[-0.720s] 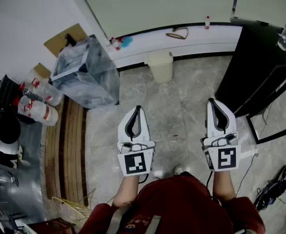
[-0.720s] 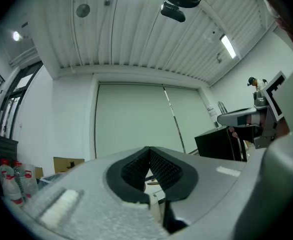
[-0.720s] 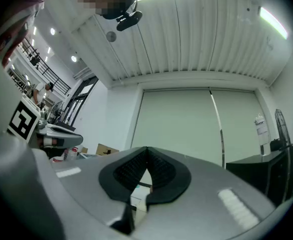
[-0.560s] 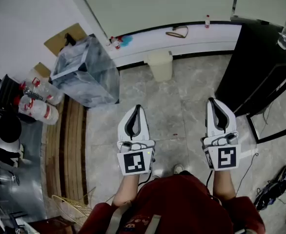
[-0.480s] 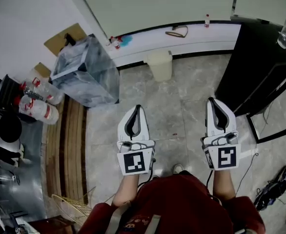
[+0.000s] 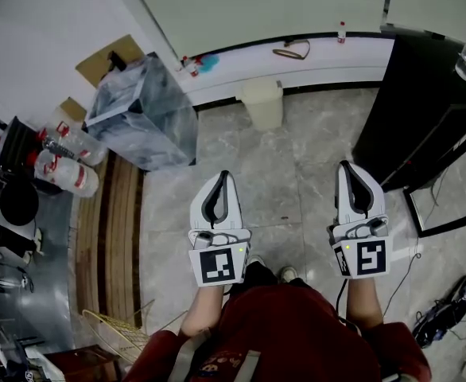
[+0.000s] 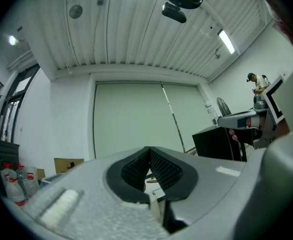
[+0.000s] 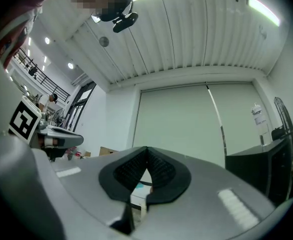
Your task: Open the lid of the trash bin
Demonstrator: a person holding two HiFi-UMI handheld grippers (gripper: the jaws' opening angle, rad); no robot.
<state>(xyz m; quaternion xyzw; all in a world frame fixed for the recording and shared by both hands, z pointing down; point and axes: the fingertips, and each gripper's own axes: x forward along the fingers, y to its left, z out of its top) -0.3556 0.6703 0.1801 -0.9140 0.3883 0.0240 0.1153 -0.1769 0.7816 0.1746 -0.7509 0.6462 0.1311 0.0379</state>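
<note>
A small cream trash bin (image 6: 262, 104) with its lid down stands on the floor against the white wall base, ahead of me. My left gripper (image 6: 223, 176) is held level over the floor, well short of the bin, jaws shut with nothing between them. My right gripper (image 6: 346, 165) hangs beside it to the right, also shut and empty. In the left gripper view the left gripper (image 7: 148, 150) has its dark pads meeting at the tip; the right gripper (image 8: 146, 151) looks the same in the right gripper view. A sliver of the bin (image 7: 153, 185) shows through the gap.
A large clear plastic bin (image 6: 141, 114) stands to the left by the wall, with bottles (image 6: 67, 164) beside it. A black cabinet (image 6: 420, 102) is at the right. Cables (image 6: 446, 302) lie on the floor at lower right. A wooden strip (image 6: 110, 237) runs along the left.
Both grippers have stayed where they were. The view has shifted very slightly; my feet now show a little more below the left gripper.
</note>
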